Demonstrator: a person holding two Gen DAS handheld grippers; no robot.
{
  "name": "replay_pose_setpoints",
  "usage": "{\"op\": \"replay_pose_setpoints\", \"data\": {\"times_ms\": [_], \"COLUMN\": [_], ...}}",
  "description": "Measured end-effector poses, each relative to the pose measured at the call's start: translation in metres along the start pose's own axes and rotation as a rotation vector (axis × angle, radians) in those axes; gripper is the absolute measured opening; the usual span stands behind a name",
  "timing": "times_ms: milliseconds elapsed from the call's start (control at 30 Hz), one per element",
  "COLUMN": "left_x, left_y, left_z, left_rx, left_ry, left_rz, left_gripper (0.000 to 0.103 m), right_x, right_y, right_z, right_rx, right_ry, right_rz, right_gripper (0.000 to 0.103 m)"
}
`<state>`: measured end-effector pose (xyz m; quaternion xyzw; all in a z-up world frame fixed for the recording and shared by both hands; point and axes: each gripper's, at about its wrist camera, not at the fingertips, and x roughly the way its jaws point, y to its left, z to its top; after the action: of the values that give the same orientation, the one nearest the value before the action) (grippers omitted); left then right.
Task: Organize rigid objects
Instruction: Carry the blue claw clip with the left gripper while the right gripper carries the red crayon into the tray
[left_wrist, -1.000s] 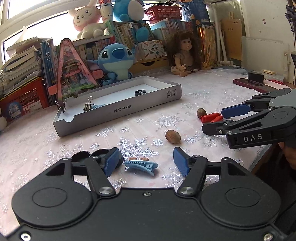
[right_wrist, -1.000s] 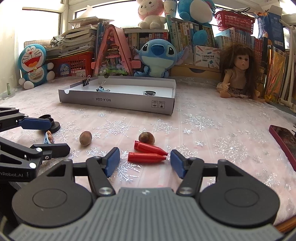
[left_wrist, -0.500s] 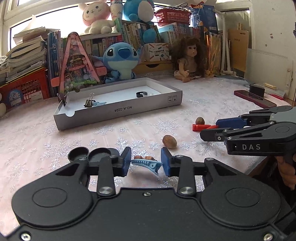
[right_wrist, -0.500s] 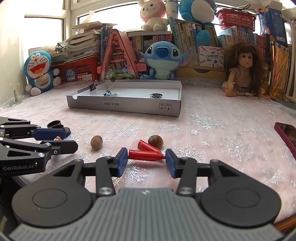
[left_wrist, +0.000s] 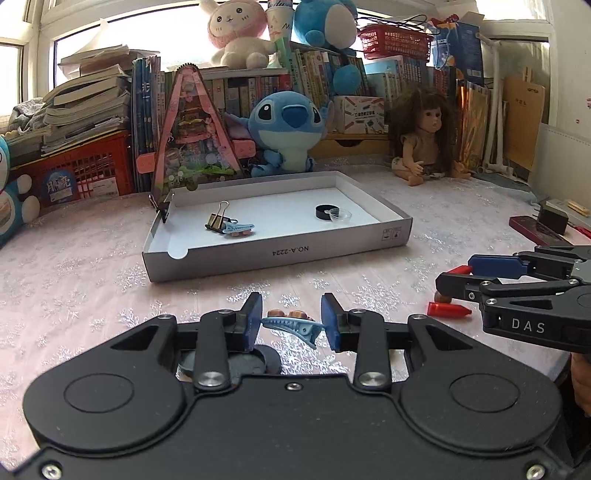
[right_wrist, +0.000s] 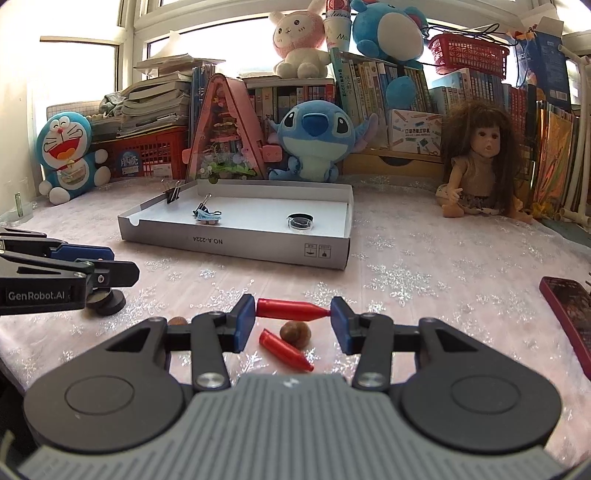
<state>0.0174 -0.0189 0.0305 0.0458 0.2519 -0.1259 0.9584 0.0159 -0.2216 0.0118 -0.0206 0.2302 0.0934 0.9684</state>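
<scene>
My left gripper (left_wrist: 291, 319) is shut on a blue hair clip (left_wrist: 291, 325) and holds it above the tablecloth. My right gripper (right_wrist: 293, 317) is shut on a red crayon-like stick (right_wrist: 290, 309), gripped end to end and lifted. A second red stick (right_wrist: 284, 350) and a brown nut (right_wrist: 294, 333) lie below it. The grey cardboard tray (left_wrist: 280, 254) sits ahead, holding a binder clip with another blue clip (left_wrist: 229, 226) and a black round lid (left_wrist: 327, 212). The tray also shows in the right wrist view (right_wrist: 236, 245).
Black round caps (right_wrist: 105, 299) lie under the left gripper. A dark red phone (right_wrist: 570, 306) lies at the right table edge. Plush toys, a doll (right_wrist: 480, 166), books and a pink triangular house model (left_wrist: 192, 136) line the back.
Both grippers closed from open: the left onto the blue hair clip, the right onto a red stick. Both have lifted their objects off the table.
</scene>
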Motion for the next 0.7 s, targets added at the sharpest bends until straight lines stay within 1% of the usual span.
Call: {"op": "replay_pose_setpoints", "data": {"times_ms": [167,333,400,700], "left_x": [0.012,0.029,0.039,0.085], "left_y": [0.013,0.026,0.031,0.047], "left_z": [0.028,0.055,0.063,0.09], "left_rx": [-0.032,-0.055,-0.071,-0.122], "left_ry": [-0.005,-0.022,-0.018,-0.001], "left_rz": [0.024,0.057,0.068,0.115], "left_gripper": [0.033,0.033,0.033,0.033], "right_x": [0.014,0.031,0.038,0.077], "right_y": [-0.007,-0.01,-0.011,-0.015], "right_z": [0.019,0.039,0.046,0.076], "right_rx": [0.022,0.013,0.012,0.037], "right_ry": [-0.002,-0.009,-0.01,0.015], "right_rz": [-0.007,-0.015,-0.015,-0.013], "right_gripper": [0.05,0.05,0.05,0.05]}}
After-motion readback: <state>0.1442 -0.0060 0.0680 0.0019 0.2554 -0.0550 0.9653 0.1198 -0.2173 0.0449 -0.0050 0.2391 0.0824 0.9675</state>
